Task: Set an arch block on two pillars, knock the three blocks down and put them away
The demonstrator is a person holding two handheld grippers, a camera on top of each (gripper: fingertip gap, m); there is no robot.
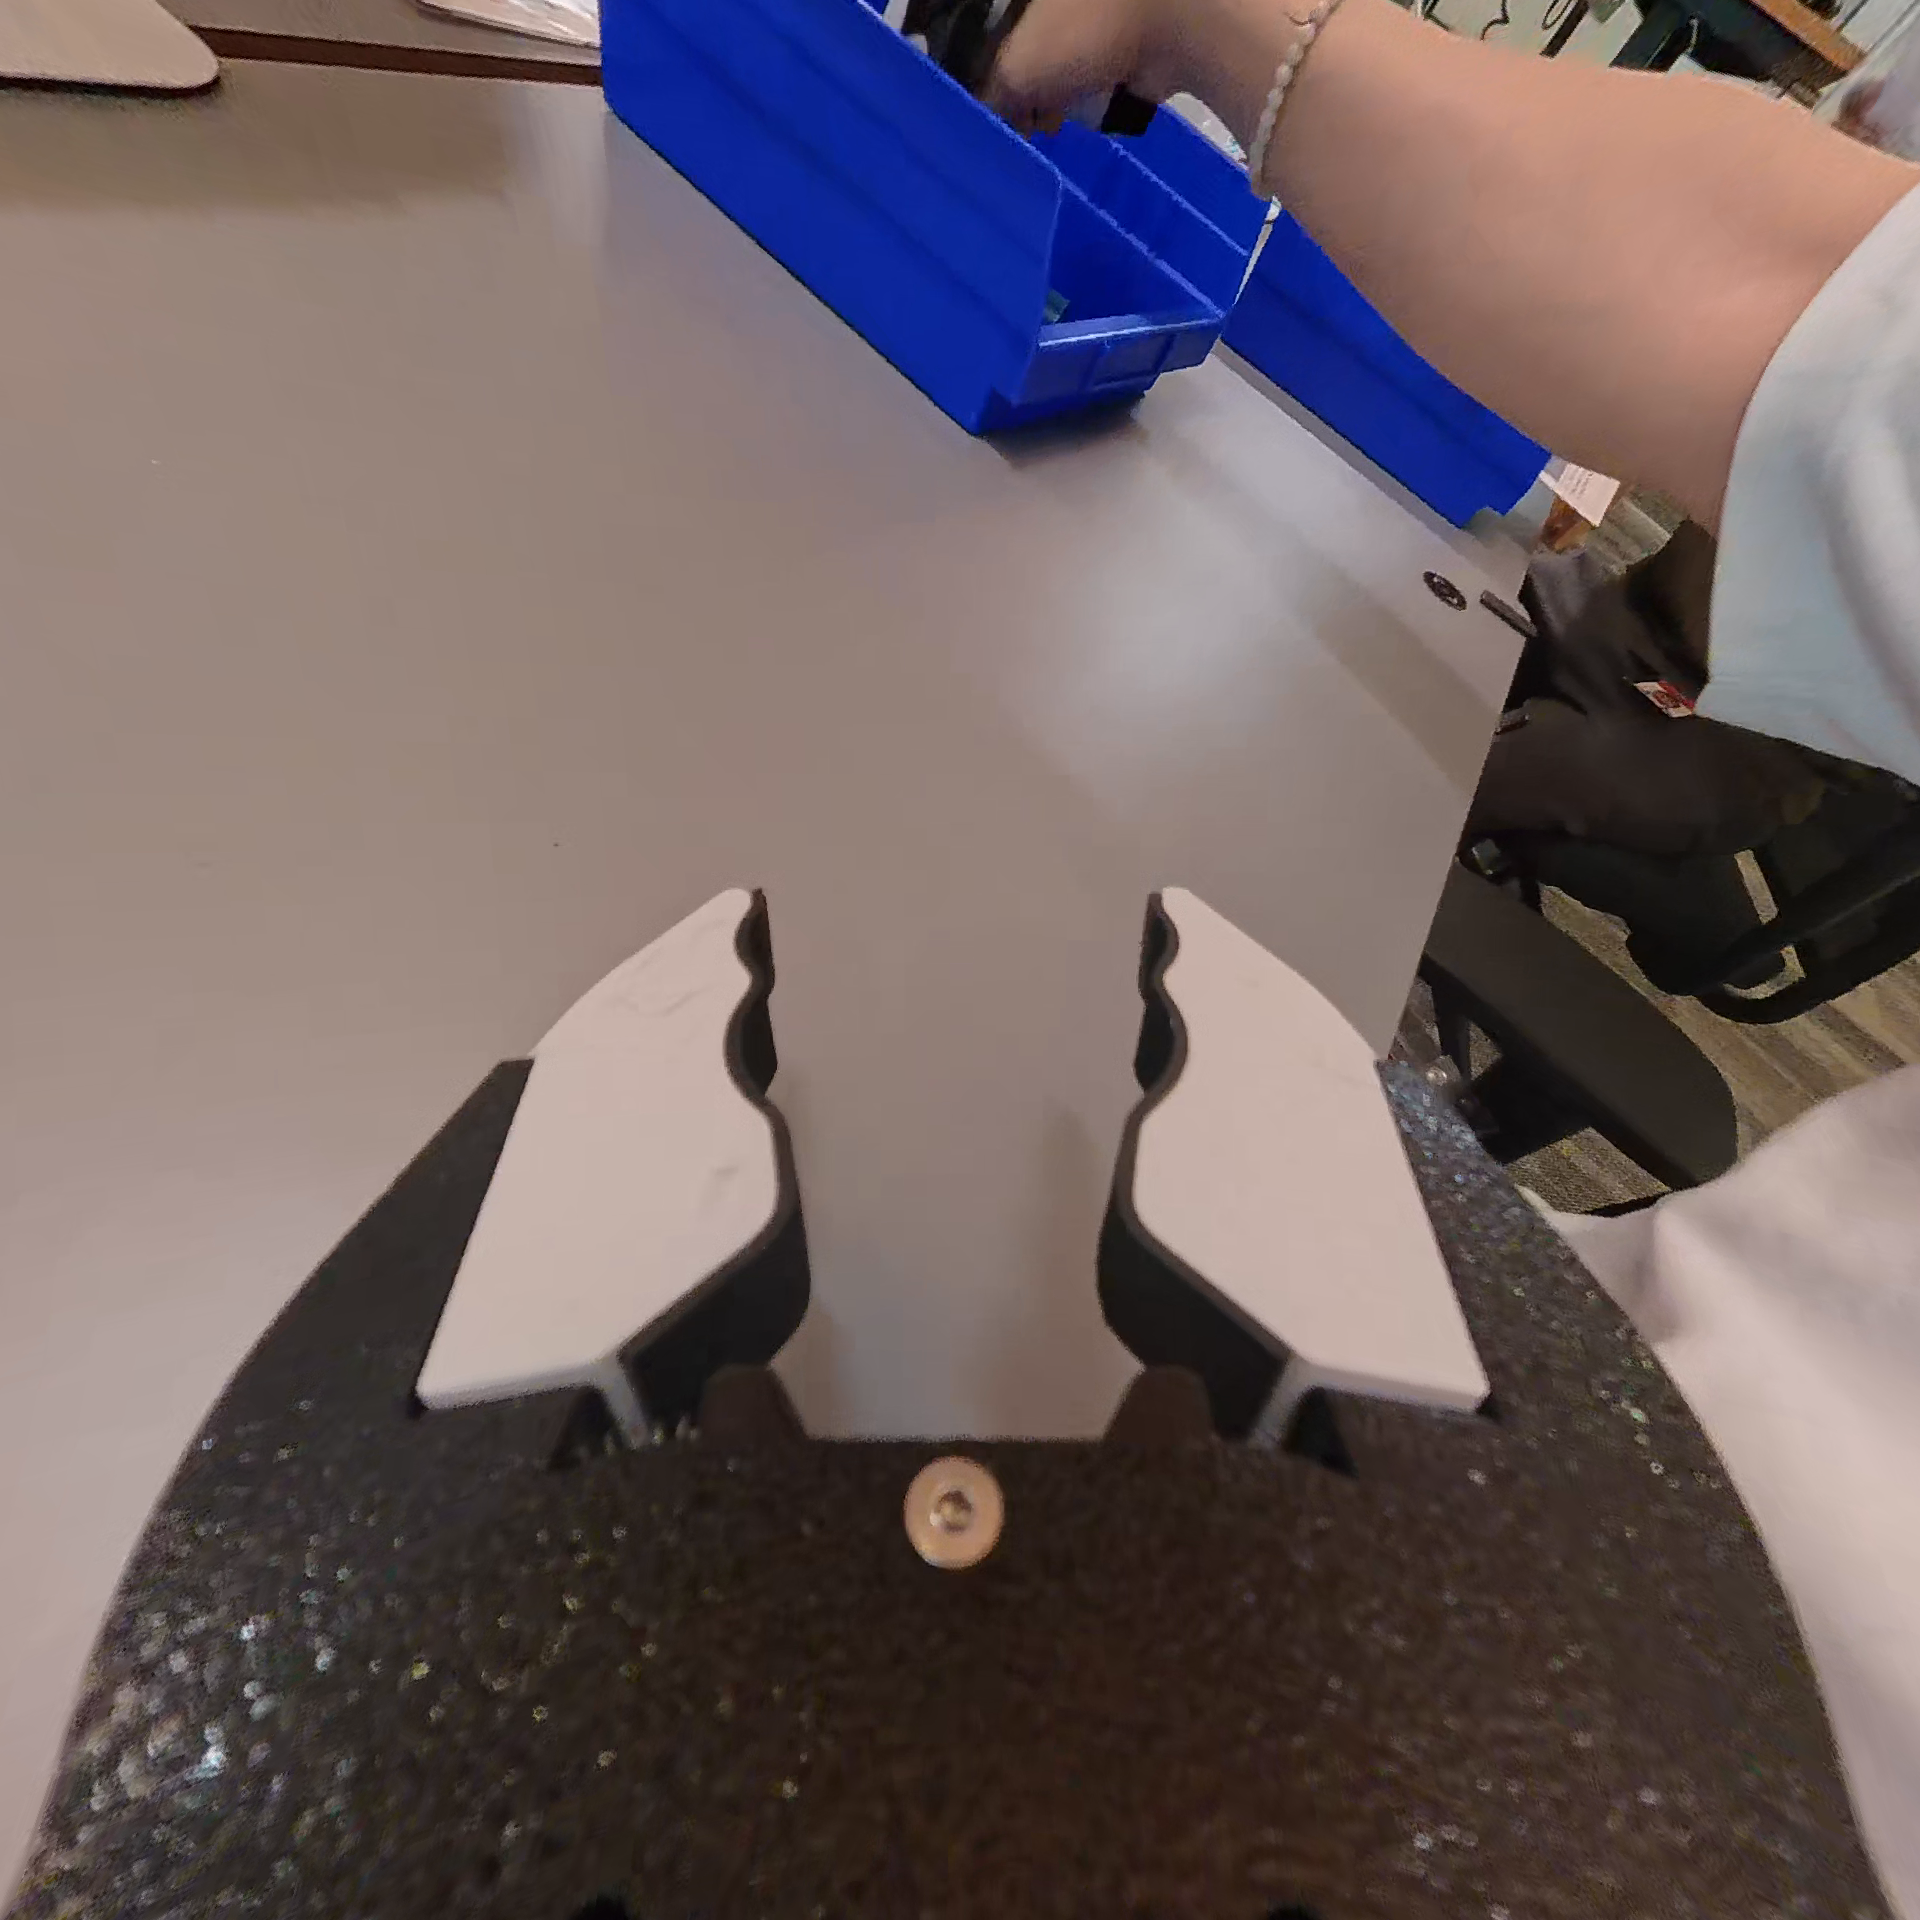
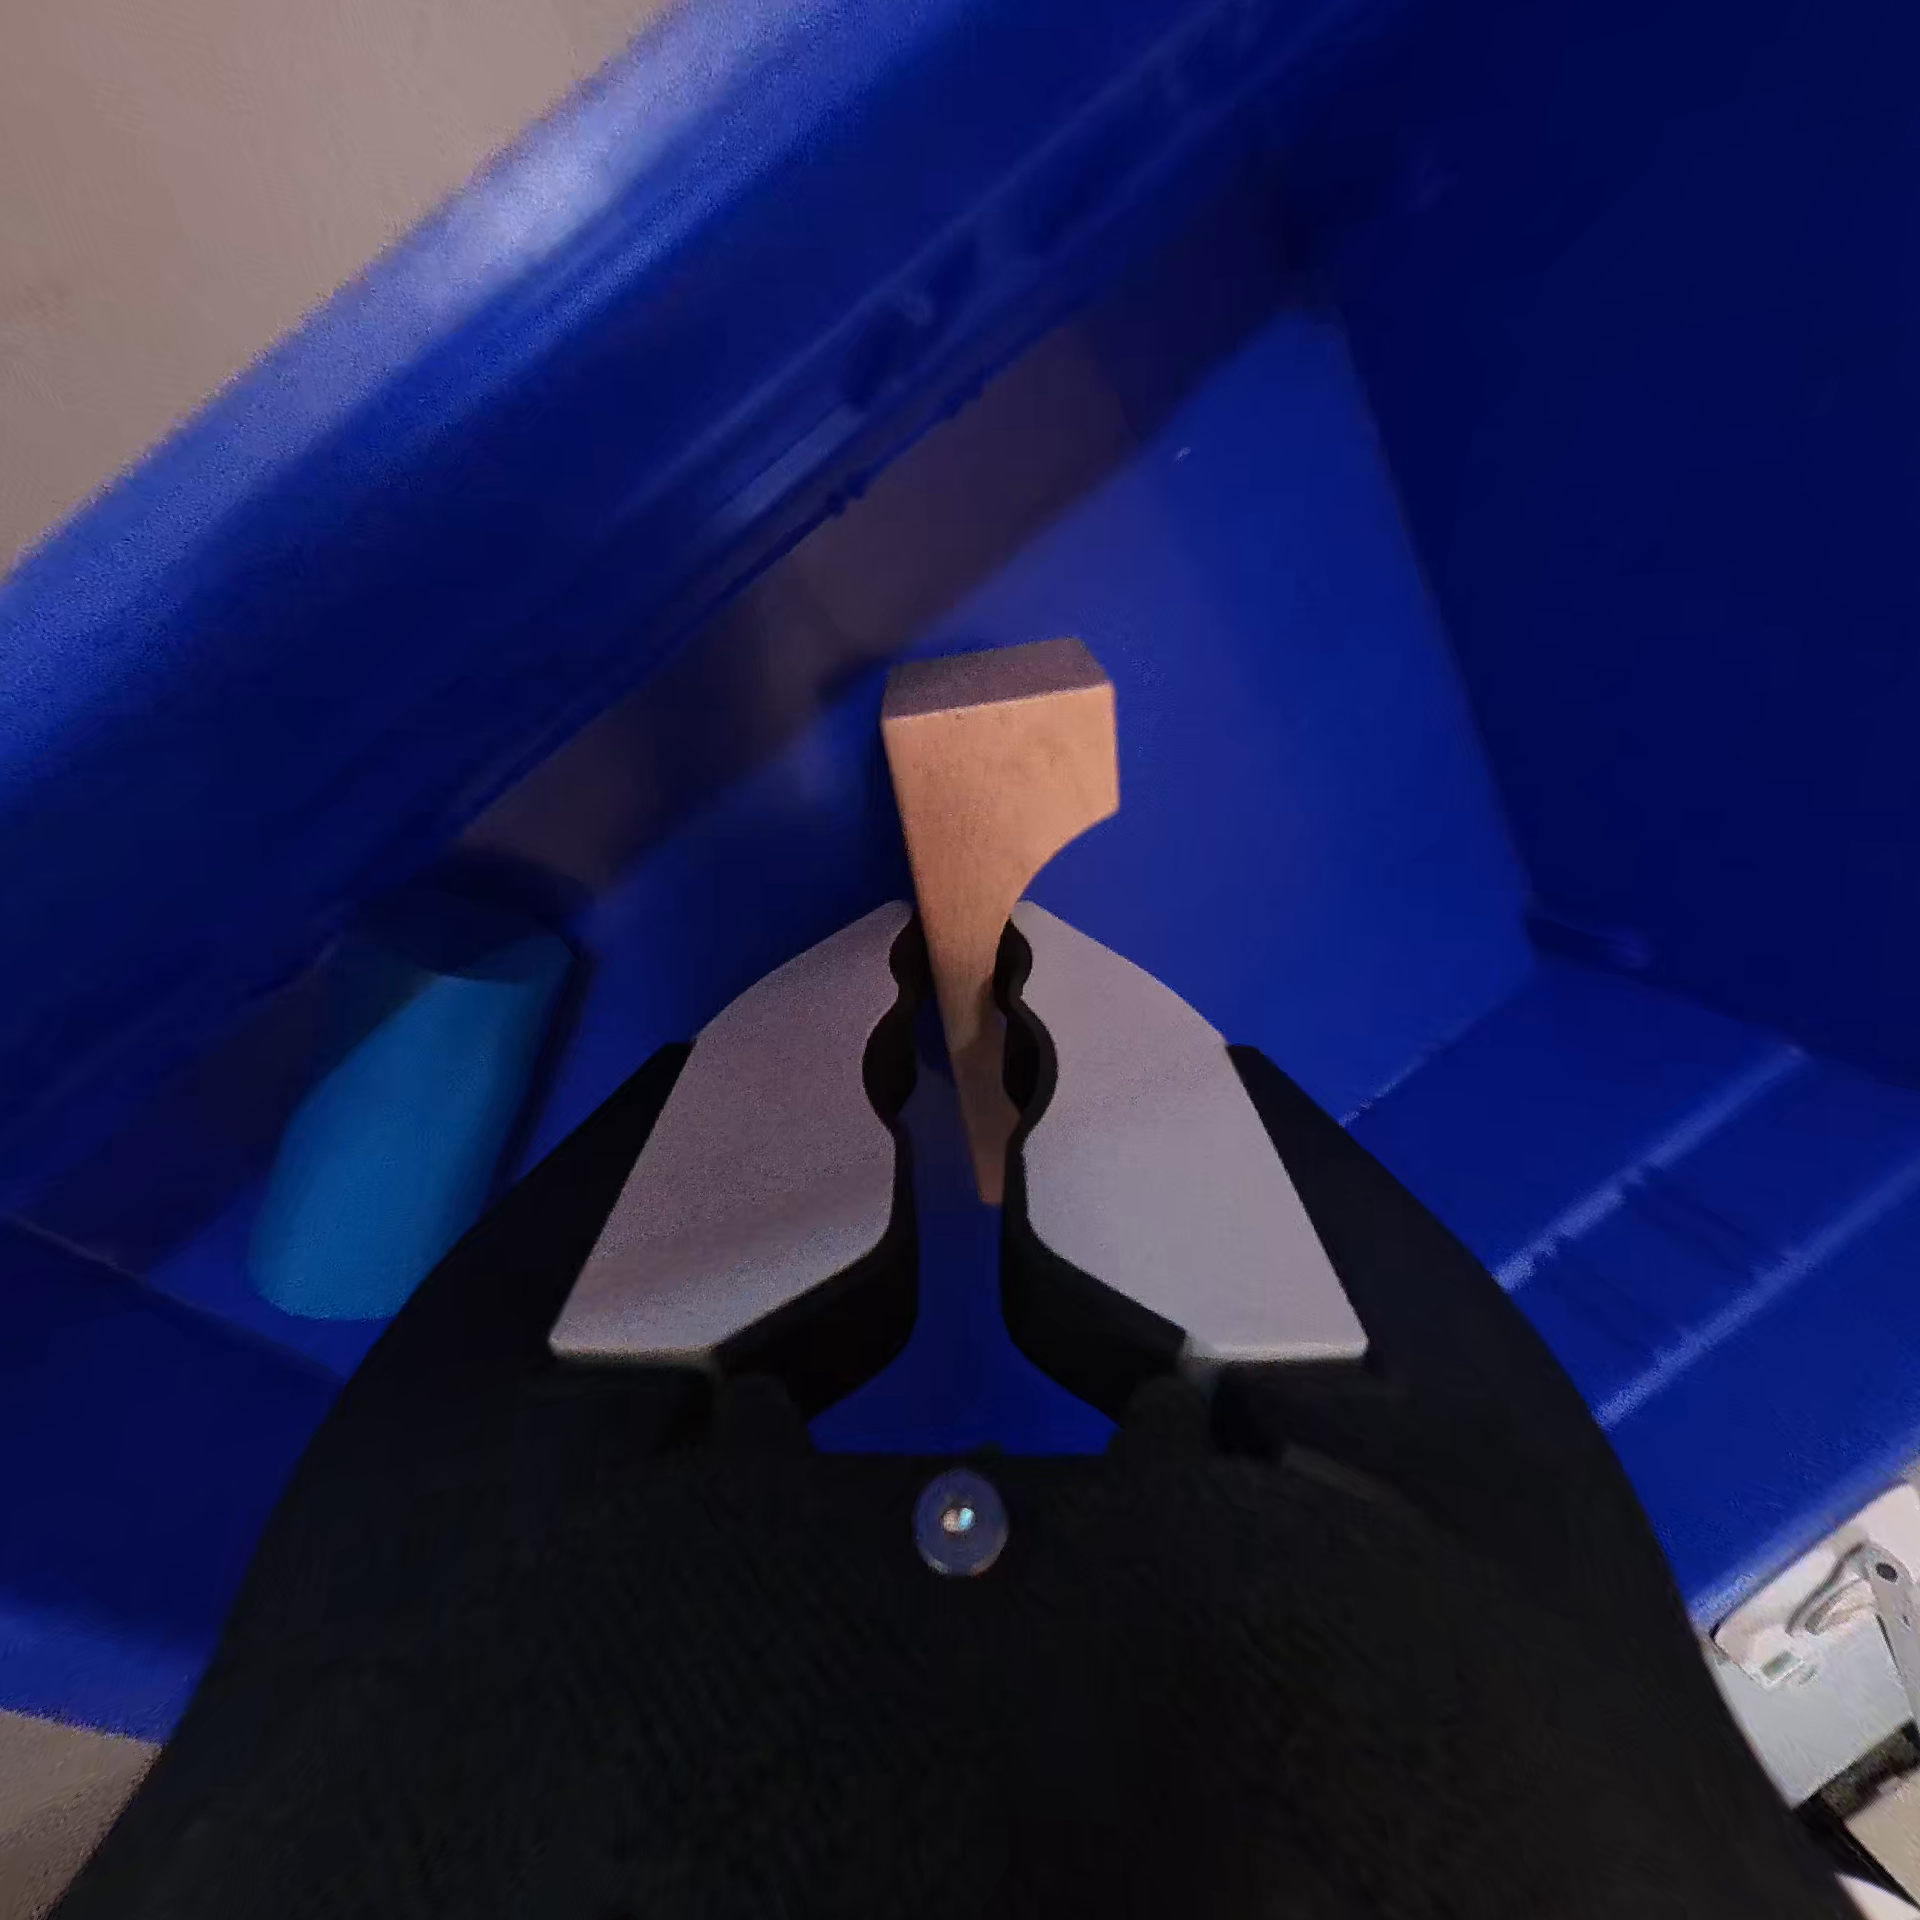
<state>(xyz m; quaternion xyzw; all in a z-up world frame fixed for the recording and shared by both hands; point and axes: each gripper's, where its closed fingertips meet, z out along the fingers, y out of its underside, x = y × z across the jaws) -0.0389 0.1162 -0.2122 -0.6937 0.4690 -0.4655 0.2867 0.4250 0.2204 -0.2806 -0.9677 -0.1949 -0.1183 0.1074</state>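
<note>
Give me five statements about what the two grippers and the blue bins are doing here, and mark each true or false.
1. The right gripper has its jaws closed on a wooden block. True.
2. The left gripper holds a wooden block. False: its jaws stand apart with nothing between them, above the bare grey table.
3. The right gripper is inside a blue bin. True.
4. A light blue cylinder lies in the bin, to the left of the held block. True.
5. The blue bins sit right between the left gripper's jaws. False: they stand farther off on the table, where the person's forearm reaches in.
</note>
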